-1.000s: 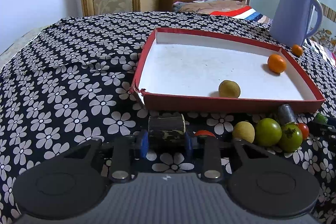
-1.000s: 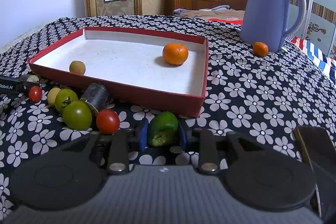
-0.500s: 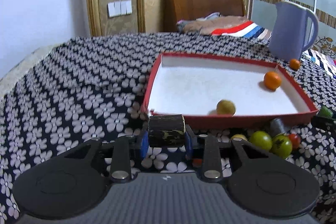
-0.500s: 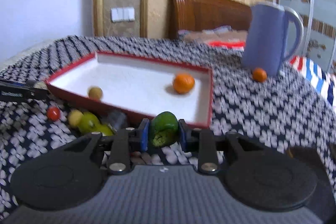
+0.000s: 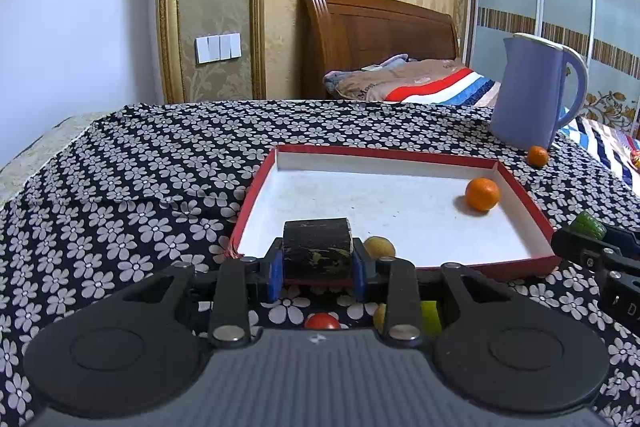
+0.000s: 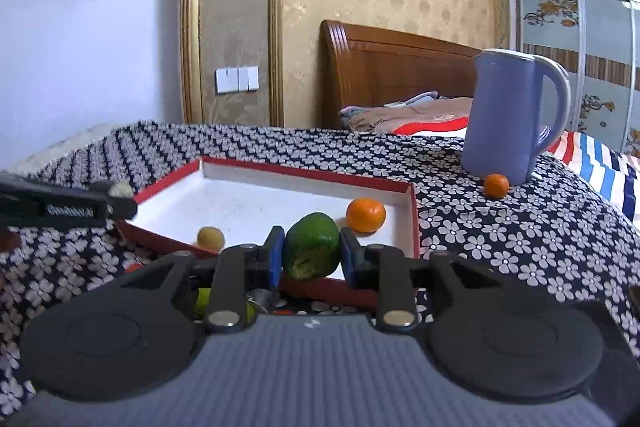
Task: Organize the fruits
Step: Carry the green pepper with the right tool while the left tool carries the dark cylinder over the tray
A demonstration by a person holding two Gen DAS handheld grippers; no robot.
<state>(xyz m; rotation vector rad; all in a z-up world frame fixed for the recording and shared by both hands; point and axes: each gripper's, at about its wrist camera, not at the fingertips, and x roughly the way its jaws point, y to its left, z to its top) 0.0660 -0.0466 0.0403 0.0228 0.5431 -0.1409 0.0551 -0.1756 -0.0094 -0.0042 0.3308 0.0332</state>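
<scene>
The left gripper (image 5: 317, 263) pinches a dark stub (image 5: 317, 247), a short cylinder with a pale cut end, held across its curved sides at centre frame, above the near wall of the red tray (image 5: 256, 187). It looks stiff and light, with a dry skin that should not slip; what fruit it is I cannot tell, possibly a length of cane. The flat ends would give a surer hold than the round sides, where it could roll between the pads.

The right gripper (image 6: 311, 255) is closed on a green fruit (image 6: 311, 245), gripped at its widest part, low centre in its view, just over the tray's near right corner. The fruit is rounded and smooth, probably firm but bruisable, so a light squeeze at the middle suits it; one patch near its bottom looks scuffed.

Both grippers tilt gently downward toward the tray, side by side. The right one shows at the right edge of the left view, the left one at the left edge of the right view.

Inside the tray lie an orange (image 5: 482, 193) toward the right wall and a small yellow fruit (image 5: 380, 247) near the front wall. Another orange (image 5: 537, 156) sits outside beside the blue jug (image 5: 528, 95), upper right. A cherry tomato (image 5: 322, 321) and yellow-green fruits remain on the cloth (image 5: 120, 187) below the left gripper, partly hidden.
</scene>
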